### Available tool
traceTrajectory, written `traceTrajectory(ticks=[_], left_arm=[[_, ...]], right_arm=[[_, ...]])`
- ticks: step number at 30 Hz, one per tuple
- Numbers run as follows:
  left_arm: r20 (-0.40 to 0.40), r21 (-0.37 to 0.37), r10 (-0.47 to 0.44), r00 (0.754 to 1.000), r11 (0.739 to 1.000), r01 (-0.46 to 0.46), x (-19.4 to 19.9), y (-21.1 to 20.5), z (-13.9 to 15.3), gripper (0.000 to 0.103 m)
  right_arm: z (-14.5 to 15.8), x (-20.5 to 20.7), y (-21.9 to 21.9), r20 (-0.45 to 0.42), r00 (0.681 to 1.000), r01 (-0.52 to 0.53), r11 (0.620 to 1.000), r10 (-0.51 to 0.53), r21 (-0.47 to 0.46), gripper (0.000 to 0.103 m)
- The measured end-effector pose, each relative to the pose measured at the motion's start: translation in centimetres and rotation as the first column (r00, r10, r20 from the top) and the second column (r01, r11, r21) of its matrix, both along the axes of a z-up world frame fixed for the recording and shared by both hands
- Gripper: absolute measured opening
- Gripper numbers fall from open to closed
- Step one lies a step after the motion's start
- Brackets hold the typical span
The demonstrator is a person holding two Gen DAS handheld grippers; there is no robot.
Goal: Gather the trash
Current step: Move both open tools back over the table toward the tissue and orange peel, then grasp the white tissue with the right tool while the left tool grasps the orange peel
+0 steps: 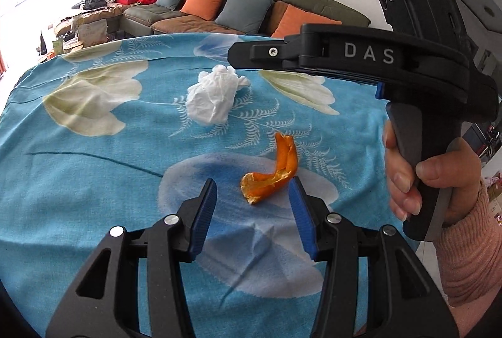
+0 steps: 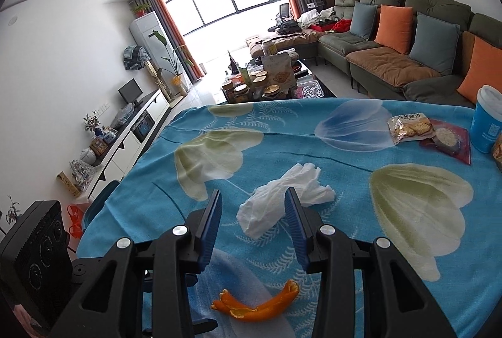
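1. Curled strip of orange citrus peel (image 1: 271, 173) lies on the worktop (image 1: 94, 181), which is covered by a blue cloth printed with large pale flowers. Looks light, semi-stiff and springy, waxy outside, so it may skid. Best hold, I'd say: pinch across the raised middle arch rather than the frayed flat end.
2. Crumpled white paper tissue (image 2: 282, 206) sits farther in on the same cloth, well apart from the peel. Near weightless, soft, squashes to nothing; grab the bulk of the wad, since a loose corner could tear or slip out.
3. Left tool (image 1: 252, 196): released, blue pads apart, nothing between them. The peel shows just beyond the tips, its end next to the right-hand pad; I can't tell if they touch.
4. Right tool (image 2: 252, 214): released too, empty, jaws framing the tissue from above, no contact visible. A hand in a pink knit sleeve (image 1: 439, 181) grips its handle.
5. Not trash, probably: biscuit packet (image 2: 411, 127), dark red sachet (image 2: 448, 143) and blue cup with white lid (image 2: 488, 118) at the far right edge. All well clear.
6. Nothing blocks either approach. The cloth is loose and wrinkled, so pads closing low could snag it. No bin is clearly visible.
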State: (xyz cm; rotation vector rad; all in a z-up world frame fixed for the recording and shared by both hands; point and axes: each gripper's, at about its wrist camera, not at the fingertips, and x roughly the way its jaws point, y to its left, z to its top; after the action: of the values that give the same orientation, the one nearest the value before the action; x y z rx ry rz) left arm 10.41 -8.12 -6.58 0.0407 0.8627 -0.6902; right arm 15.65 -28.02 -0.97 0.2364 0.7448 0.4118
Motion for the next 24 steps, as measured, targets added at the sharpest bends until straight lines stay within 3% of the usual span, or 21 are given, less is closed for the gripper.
traceTrajectory(ticks=[8, 16, 21, 24], left_arm=[[-0.065, 0.025, -0.037, 0.997, 0.999, 0.039, 1.3, -1.9, -1.2, 0.042], [-0.044, 0.03, -0.046, 0.998, 0.998, 0.047, 1.1, -2.1, -1.2, 0.029], [-0.029, 0.035, -0.031, 0.999, 0.999, 0.032, 0.6, -1.8, -1.0, 0.028], [-0.005, 0.045, -0.015, 1.0, 0.999, 0.015, 0.1, -1.2, -0.7, 0.027]], right_arm=[[-0.8, 0.9, -1.0, -0.025, 1.0, 0.009, 1.0, -0.008, 0.026, 0.039], [-1.6, 2.1, -1.0, -0.058, 0.998, 0.003, 0.999, -0.001, 0.036, 0.039], [-2.5, 3.6, -0.7, -0.089, 0.996, 0.012, 1.0, -0.01, 0.026, 0.039], [-3.3, 4.5, -0.5, -0.12, 0.993, 0.024, 1.0, -0.022, 0.015, 0.051]])
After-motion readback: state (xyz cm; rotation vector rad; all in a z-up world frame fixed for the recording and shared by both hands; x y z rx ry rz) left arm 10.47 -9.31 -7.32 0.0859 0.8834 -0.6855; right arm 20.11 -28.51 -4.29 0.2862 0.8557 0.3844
